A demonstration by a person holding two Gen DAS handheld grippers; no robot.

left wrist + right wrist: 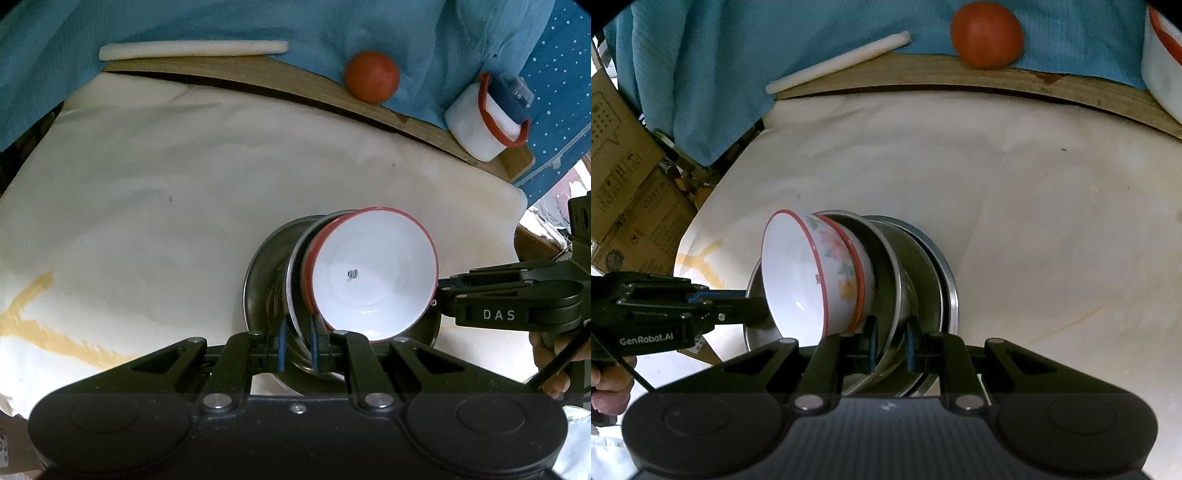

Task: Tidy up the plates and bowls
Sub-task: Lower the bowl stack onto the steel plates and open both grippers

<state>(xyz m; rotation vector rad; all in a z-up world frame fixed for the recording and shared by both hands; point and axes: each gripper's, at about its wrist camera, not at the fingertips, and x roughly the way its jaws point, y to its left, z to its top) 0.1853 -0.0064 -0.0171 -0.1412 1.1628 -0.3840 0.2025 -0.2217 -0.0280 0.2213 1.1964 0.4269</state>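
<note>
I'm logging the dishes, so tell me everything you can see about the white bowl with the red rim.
The bowl is glossy white, apparently enamel or ceramic, with a thin red rim, a second red band and pastel flowers outside. Inside it is plain, empty, with a small dark mark near the centre. It sits tilted, nested in a steel bowl stacked on other steel dishes. The left hand-held gripper clamps the stack's rims beside it; the right hand-held gripper clamps the opposite side.

A glossy white bowl (373,277) is nested in dull metal plates (273,258); matt cloth (110,184) is spread below.
</note>
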